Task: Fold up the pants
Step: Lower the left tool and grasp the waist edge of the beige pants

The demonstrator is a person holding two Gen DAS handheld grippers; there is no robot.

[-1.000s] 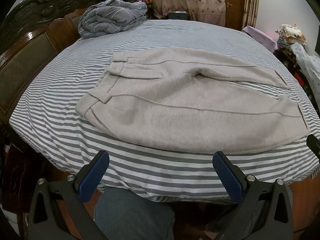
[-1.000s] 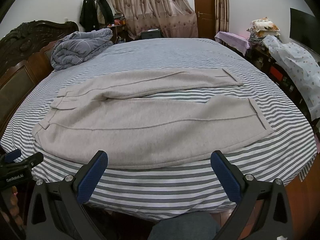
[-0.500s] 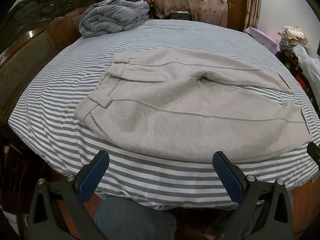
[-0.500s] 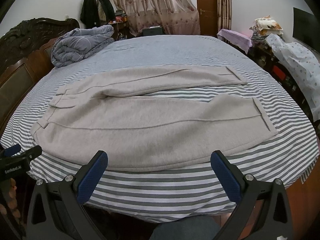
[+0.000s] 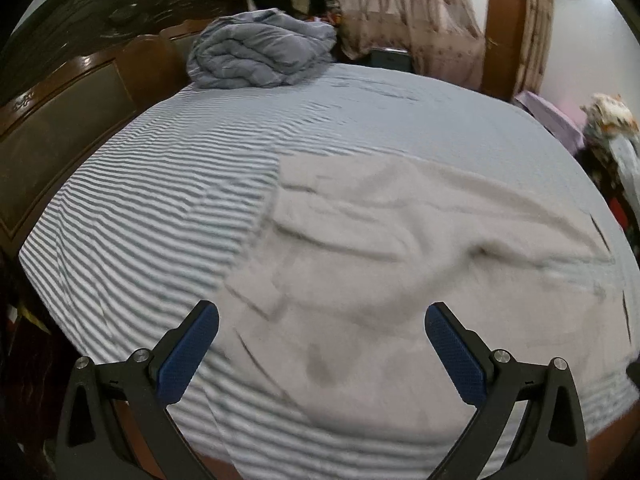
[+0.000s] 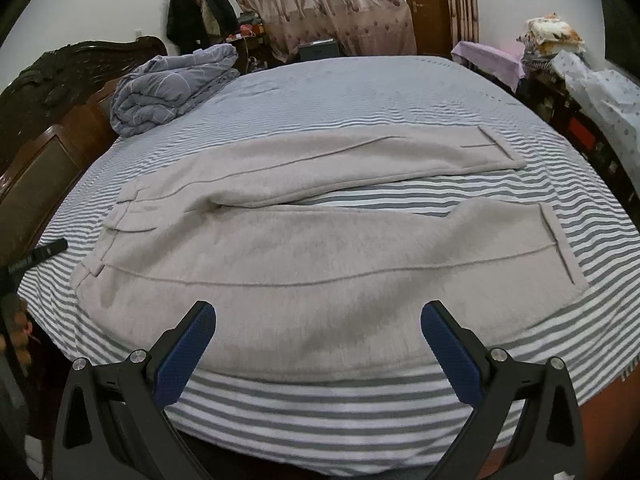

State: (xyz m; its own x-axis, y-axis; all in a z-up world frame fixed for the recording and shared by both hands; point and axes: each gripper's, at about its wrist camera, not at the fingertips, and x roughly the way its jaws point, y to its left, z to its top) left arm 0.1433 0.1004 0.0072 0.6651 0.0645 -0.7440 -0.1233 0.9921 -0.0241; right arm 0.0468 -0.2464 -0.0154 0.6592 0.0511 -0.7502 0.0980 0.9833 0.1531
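Pants (image 6: pixel 304 256) lie spread flat on the striped bed sheet (image 6: pixel 360 412), straight ahead of the right gripper (image 6: pixel 318 340), waistband off to its left and both cuffs off to its right, the far leg angled away from the near one so a wedge of sheet shows between them. From the left gripper (image 5: pixel 322 344) the waistband end (image 5: pixel 288 216) sits just ahead and slightly left, though that view is smeared with motion blur. Both claws are spread wide with nothing between their blue pads, each hovering near the closest edge of the cloth without touching it. No fold looks started. The risk I see is in the grab: thick, soft fabric like this could let a pad pinch only the top layer, or catch the sheet along with it, dragging the bedding into wrinkles. With the legs splayed, lifting one side unevenly would likely give a crooked fold. Beyond the pants, a bundled grey quilt (image 6: pixel 168 88) rests far ahead to the left against the dark wooden headboard (image 6: pixel 48 120).
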